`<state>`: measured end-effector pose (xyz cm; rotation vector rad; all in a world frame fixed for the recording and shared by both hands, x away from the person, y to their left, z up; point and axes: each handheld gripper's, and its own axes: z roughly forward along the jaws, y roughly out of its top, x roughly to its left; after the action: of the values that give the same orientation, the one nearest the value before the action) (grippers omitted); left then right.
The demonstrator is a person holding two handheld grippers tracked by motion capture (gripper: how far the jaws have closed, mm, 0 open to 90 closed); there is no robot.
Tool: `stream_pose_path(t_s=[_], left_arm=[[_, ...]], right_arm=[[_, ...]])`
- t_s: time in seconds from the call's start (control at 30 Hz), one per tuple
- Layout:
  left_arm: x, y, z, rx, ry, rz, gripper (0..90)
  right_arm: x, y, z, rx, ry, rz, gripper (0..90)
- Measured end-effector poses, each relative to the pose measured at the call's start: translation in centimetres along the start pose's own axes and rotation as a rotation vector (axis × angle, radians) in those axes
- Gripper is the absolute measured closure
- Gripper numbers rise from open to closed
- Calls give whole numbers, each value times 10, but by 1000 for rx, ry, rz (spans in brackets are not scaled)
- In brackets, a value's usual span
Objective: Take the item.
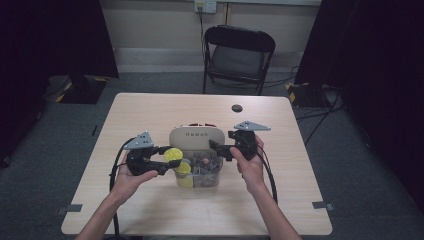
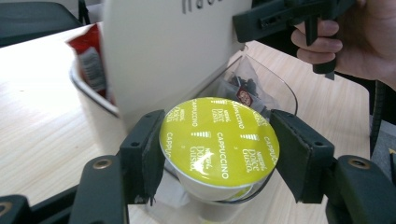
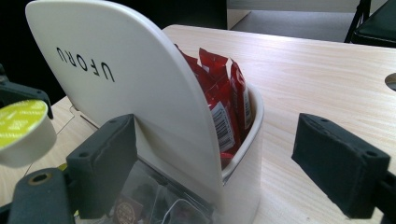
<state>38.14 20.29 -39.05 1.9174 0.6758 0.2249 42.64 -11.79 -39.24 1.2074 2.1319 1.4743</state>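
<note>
Coffee capsule (image 2: 219, 140): yellow-green foil lid printed "CAPPUCCINO" and "Dolce Gusto", white cup body beneath. Lid faces up, slightly tilted, clamped at its rim from both sides. It sits above the clear front compartment of the white organiser (image 1: 195, 136), just beside the tall white panel. Two more yellow capsules (image 1: 184, 169) lie in that compartment.

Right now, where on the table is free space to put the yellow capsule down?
The table is bare left of the organizer, toward the far left corner, and along the near edge between the forearms. The far right is bare except a round hole. It is crowded at the organizer, where the left gripper holds the capsule and the right gripper stands.
</note>
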Motion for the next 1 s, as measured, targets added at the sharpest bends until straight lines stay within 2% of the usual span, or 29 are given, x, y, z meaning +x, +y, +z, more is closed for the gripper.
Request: stream_pose_path(t_s=[0.23, 0.4, 0.63, 0.73, 0.93, 1.0], left_arm=[[13, 0, -17, -36, 34, -24, 382], [21, -2, -24, -33, 61, -35, 381], [29, -4, -28, -43, 84, -46, 382], [32, -5, -30, -39, 95, -40, 382], [37, -8, -31, -29, 115, -61, 381], [41, -9, -32, -30, 123, -55, 382]], right_arm=[[0, 0, 0, 0, 1, -1, 132], [0, 0, 1, 2, 3, -2, 132], [0, 0, 1, 5, 2, -1, 131], [0, 0, 1, 6, 2, -1, 132], [0, 0, 1, 6, 4, 1, 130], [0, 0, 1, 6, 4, 1, 131]])
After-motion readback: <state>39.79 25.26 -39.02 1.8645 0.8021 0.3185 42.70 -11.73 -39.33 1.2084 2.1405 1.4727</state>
